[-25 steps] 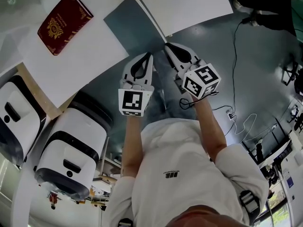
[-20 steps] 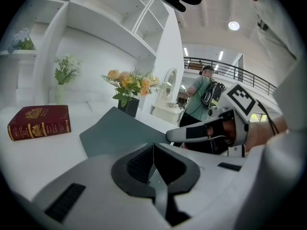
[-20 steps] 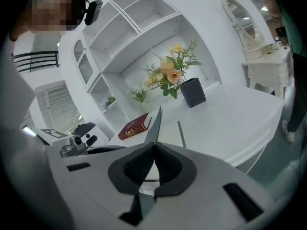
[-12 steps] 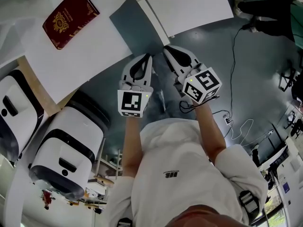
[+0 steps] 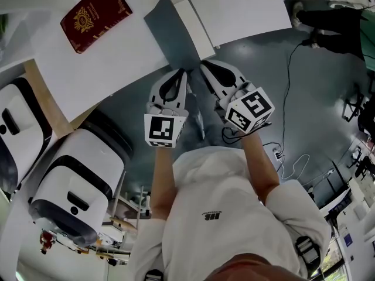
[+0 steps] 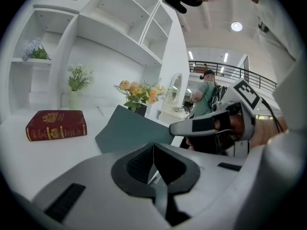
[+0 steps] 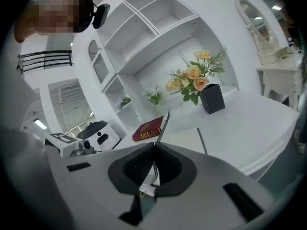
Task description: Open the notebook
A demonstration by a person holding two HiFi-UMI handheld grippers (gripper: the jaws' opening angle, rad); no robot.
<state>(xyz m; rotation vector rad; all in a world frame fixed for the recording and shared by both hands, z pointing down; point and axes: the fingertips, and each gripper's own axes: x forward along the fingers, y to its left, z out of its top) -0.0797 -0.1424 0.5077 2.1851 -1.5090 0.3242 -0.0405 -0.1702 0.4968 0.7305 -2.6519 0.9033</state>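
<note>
Holding notebook (image 5: 197, 21) open: cover (image 5: 170, 31) is pinched at its near edge by right gripper (image 5: 204, 64), so it stands raised; left gripper (image 5: 182, 72) is pressed together, empty, unneeded.

Overall: bright, even indoor light in all three views; the white table (image 5: 88, 69) is close to washed out
Source: a round ceiling lamp (image 6: 235, 26) glows with a soft halo in the left gripper view
Shadows: faint and soft-edged
Glare: none on the notebook cover (image 5: 170, 31), which reads flat dull teal
Distortion: strong fisheye in both gripper views, shelves (image 7: 158, 18) bowed, corners vignetted black
Focus: left gripper (image 6: 153, 143) and right gripper (image 7: 154, 143) are smooth grey blur near the lens; the background is sharper
Head view: crisp centre, stretched edges
</note>
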